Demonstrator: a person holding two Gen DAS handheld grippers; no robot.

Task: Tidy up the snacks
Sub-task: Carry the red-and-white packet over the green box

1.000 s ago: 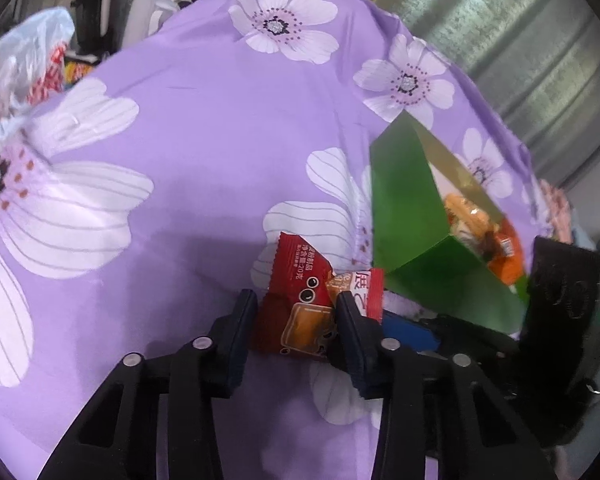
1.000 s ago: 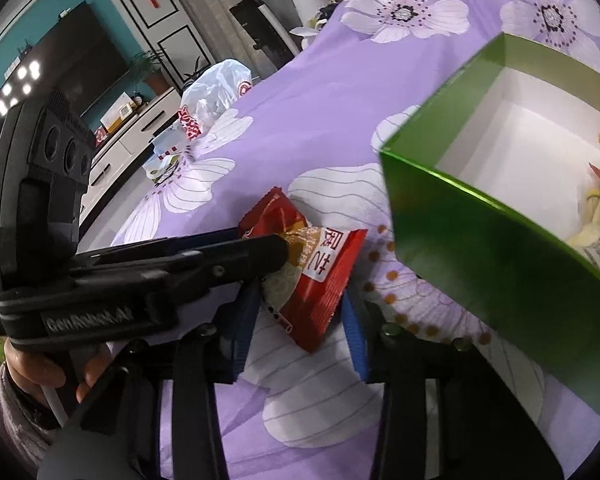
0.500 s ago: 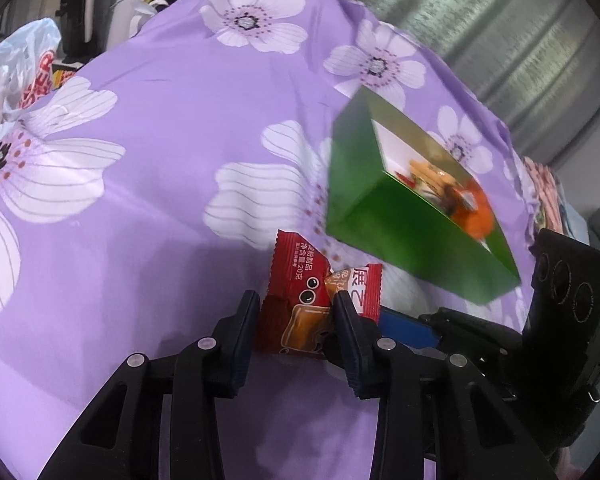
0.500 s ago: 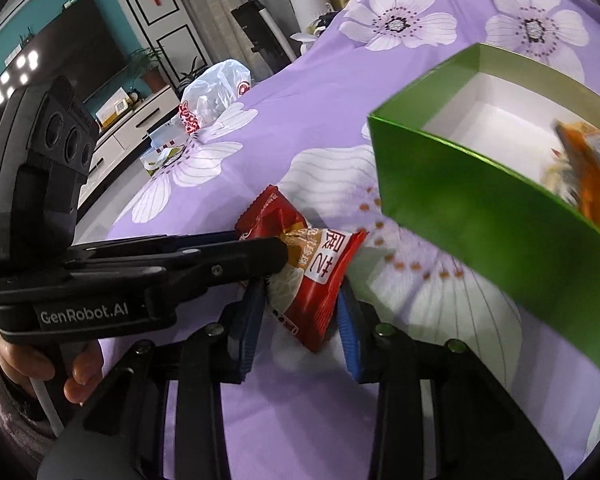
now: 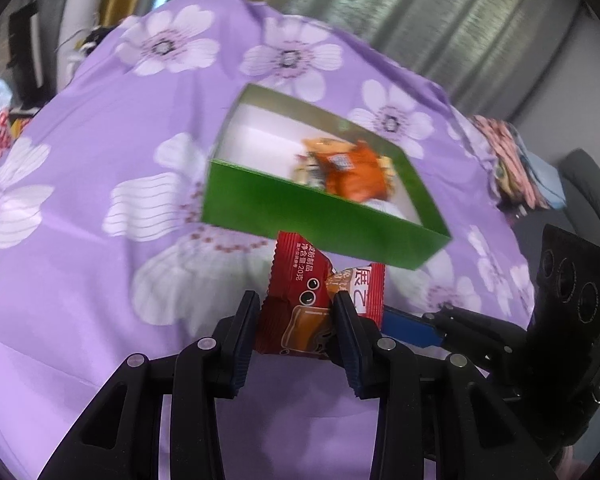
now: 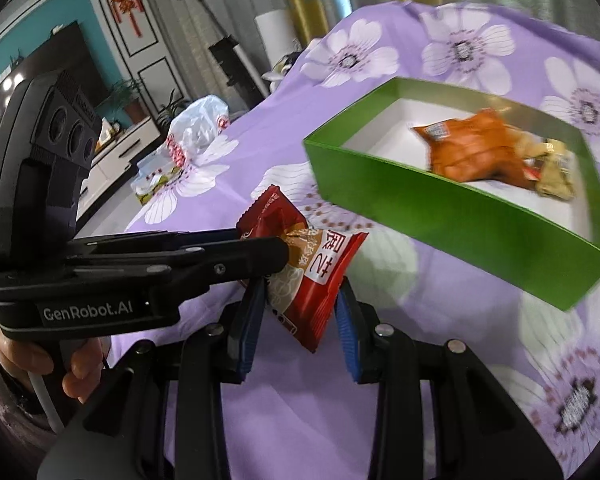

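My left gripper [image 5: 296,312] is shut on a red snack packet [image 5: 296,280] with a brown picture, held above the purple flowered cloth. My right gripper [image 6: 300,300] is shut on a second red packet [image 6: 320,276] with white characters. The two packets touch side by side; in the left wrist view the second packet [image 5: 366,288] shows just right of the first. The left gripper [image 6: 266,242] reaches in from the left in the right wrist view. A green open box [image 5: 320,216] [image 6: 440,208] lies just beyond both packets, with an orange packet [image 5: 352,172] [image 6: 472,148] and other snacks inside.
A white plastic bag [image 6: 198,128] and small packs lie at the cloth's far left edge. A hand [image 6: 80,364] grips the left tool's handle. Patterned fabric [image 5: 508,160] lies off the cloth's right side. A television and a low cabinet stand behind, with curtains at the back.
Both grippers have risen and moved toward the green box with their packets still gripped. The box's inside and the orange packet now show more fully.
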